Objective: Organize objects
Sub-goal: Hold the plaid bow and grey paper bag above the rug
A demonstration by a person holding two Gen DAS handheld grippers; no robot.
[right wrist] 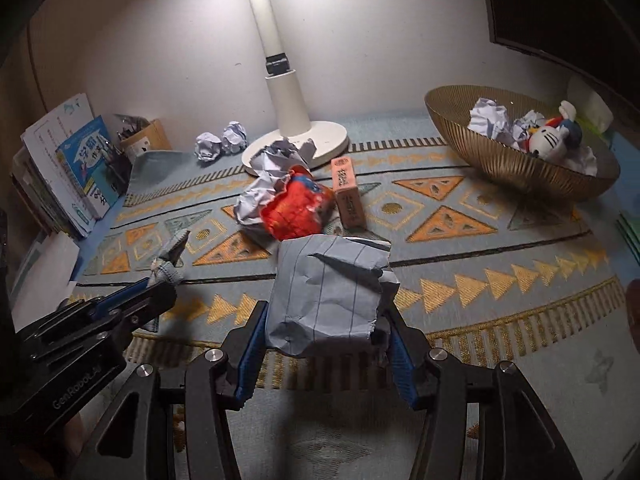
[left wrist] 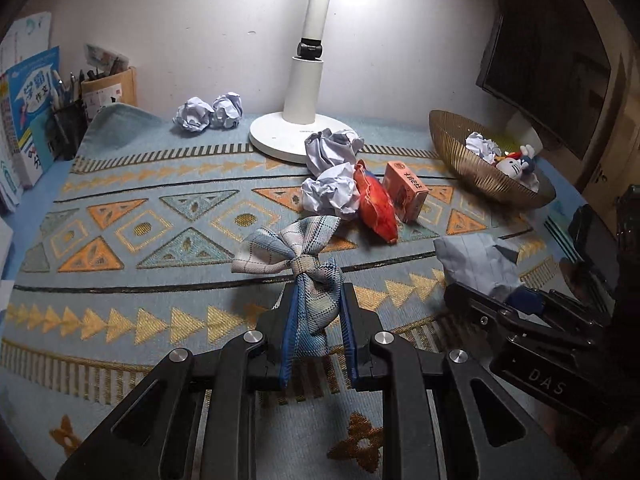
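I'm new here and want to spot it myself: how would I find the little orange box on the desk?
Start at the tall white desk lamp standing against the back wall. Just in front of its round base lies a clutter of crumpled white paper balls and a shiny red snack bag. The small orange cardboard box sits right beside that bag, the only hard, straight-edged thing in the pile.
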